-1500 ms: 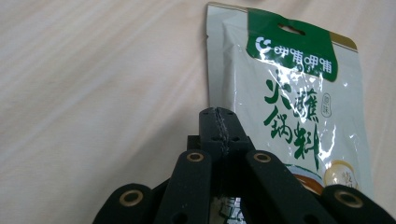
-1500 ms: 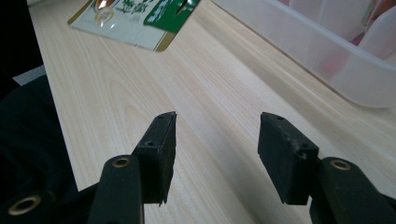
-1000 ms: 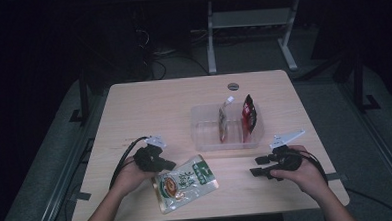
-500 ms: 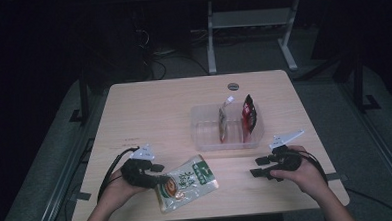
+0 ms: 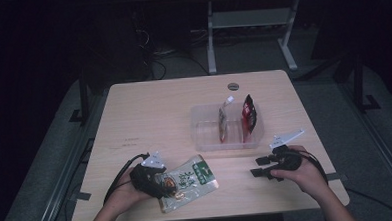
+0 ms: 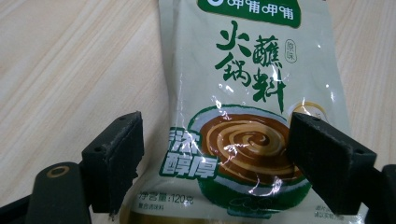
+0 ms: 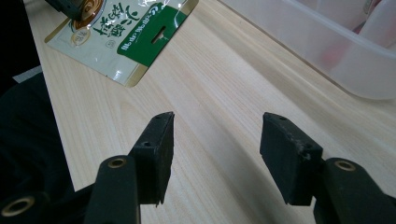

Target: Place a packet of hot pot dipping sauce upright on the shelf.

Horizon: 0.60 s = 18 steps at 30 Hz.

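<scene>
While the high view hides them, left tongs (image 6: 215, 158) just opened astride the sauce packet (image 6: 247, 93); right tongs (image 7: 215, 149) gape empty.

Both grippers are black: the left gripper (image 5: 157, 178) and the right gripper (image 5: 260, 167) each carry a grey three-cornered plate and trail a black cable. Their jaws are blocky black pads (small screw holes show), on arms with brass-ringed pivots.

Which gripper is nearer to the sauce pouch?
Left. The left gripper is over the pouch, jaws open astride it; the right gripper rests apart, beyond bare table.
</scene>
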Tool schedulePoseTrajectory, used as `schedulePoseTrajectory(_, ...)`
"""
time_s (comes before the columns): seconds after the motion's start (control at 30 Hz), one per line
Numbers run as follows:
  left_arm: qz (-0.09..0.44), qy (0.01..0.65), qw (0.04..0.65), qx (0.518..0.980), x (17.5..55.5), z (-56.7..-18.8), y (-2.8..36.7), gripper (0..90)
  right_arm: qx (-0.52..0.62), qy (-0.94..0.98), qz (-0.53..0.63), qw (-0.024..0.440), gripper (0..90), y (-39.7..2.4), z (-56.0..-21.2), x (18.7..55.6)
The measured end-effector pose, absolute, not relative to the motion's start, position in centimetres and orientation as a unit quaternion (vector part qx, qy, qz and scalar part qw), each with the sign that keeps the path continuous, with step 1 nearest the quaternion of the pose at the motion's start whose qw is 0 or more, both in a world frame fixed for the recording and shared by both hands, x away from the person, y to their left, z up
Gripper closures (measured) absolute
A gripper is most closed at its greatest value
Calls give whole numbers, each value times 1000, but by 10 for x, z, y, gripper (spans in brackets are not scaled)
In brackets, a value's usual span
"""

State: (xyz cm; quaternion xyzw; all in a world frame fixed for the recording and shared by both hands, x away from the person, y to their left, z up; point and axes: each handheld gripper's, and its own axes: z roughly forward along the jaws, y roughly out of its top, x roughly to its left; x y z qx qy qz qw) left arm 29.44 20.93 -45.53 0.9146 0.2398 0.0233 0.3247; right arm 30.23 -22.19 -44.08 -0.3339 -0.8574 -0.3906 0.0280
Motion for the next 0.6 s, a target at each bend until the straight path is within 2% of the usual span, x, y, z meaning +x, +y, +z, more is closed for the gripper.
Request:
schedulePoseTrajectory(0.17,16,231,326,916,293,-459,206,188,-335,-857,-390,29,444,-222,-441,303)
schedulePoseTrajectory(0.37,33,213,328,920,289,-459,204,282,-335,-858,-389,30,444,-222,-441,303)
schedulePoseTrajectory(0.6,51,212,330,918,291,-457,208,571,-333,-858,-389,30,444,-222,-441,303)
